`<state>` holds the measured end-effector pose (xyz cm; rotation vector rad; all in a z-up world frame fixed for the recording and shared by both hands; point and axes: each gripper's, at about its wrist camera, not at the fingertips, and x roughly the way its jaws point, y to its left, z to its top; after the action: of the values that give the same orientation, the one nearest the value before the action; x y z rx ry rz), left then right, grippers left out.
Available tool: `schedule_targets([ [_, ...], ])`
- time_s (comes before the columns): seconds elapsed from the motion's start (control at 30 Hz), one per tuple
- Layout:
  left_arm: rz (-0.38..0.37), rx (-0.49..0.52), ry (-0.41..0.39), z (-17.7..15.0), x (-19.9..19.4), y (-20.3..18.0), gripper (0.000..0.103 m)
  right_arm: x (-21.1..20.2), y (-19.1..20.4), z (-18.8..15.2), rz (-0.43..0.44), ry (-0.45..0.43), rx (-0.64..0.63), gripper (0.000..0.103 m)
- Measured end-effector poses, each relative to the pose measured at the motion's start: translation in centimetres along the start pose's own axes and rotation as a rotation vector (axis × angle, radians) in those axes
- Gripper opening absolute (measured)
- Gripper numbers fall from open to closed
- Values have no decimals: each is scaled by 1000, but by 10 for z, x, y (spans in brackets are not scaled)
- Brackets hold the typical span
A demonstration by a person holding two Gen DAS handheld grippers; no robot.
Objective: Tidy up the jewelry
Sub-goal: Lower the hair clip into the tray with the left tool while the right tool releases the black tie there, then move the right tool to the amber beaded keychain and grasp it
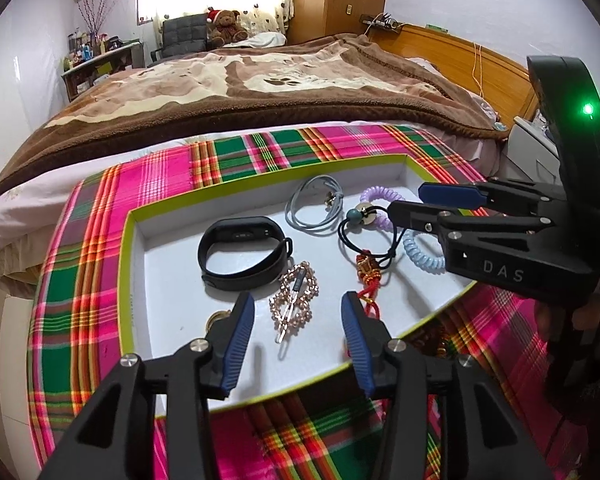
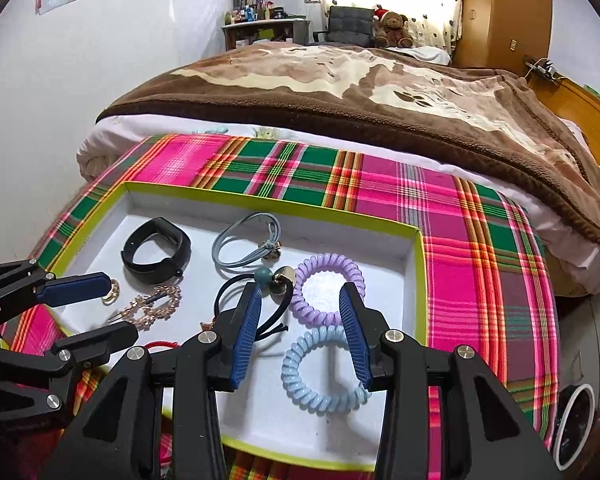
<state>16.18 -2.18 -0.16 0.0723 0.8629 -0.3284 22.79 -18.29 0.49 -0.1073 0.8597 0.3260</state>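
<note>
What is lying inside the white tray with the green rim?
Tray holds a black band, grey cord, two coil ties, a beaded clip; the gold ring and red charm are partly hidden.

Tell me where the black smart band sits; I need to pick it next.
The black smart band lies in the white tray, left of centre in the left wrist view, between the grey cord loop and the rose-gold hair clip.

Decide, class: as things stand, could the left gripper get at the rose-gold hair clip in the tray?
Probably yes. The left gripper has its jaws open with the rose-gold hair clip lying flat just ahead between them, and nothing covers it. The black band lies close beside it, apart.
</note>
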Motion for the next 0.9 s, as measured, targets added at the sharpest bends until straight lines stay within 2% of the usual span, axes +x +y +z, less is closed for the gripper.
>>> schedule_targets([
  [0.2, 16, -24, -40, -8, -24, -3, 53, -21, 0, -9, 20, -36, 35, 42],
  [0.43, 25, -46, -72, -25, -49, -4, 55, -61, 4, -31, 94, -105, 75, 43],
  [0.5, 20, -64, -79, -31, -56, -2, 57, -69, 6, -39, 107, -112, 70, 48],
  [0.7, 0, -106, -79, -49, -64, 6, 58, -83, 9, -61, 127, -102, 82, 51],
  [0.83, -11, -126, -85, -57, -70, 10, 58, -80, 16, -76, 200, -67, 71, 51],
  [0.9, -7, -136, -85, -60, -71, 12, 58, -78, 21, -83, 208, -49, 50, 51],
])
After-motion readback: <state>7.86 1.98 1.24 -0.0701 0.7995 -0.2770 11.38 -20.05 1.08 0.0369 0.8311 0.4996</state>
